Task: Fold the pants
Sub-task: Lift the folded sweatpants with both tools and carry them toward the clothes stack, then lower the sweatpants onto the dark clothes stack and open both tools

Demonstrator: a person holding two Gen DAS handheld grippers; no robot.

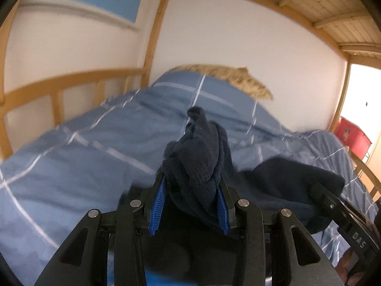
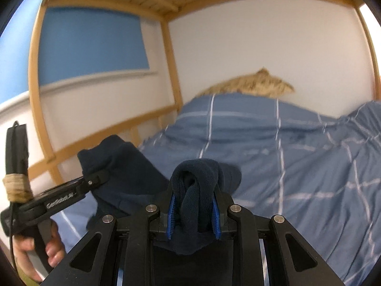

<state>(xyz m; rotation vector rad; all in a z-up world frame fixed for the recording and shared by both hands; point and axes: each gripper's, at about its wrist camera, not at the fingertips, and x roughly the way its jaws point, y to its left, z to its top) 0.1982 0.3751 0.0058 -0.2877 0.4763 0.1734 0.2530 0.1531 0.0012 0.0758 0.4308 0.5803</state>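
Pants [image 1: 197, 157] bunched between both tongs' pads

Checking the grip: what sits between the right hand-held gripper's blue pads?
A bunched fold of the dark navy pants, clamped by the right hand-held gripper, in the right wrist view.

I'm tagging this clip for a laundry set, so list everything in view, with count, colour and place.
pants: one, dark navy, bunched in both claws above the bed
duvet: one, blue with white lines, covering the bed
pillow: one, tan, behind the duvet by the wall
bed frame: one, light wood, railing and slats overhead
red item: one, beyond the bed's far end, unclear
left claw: black with blue pads, shut on pants
right claw: same, shut on pants
hand: one, gripping the left claw's handle
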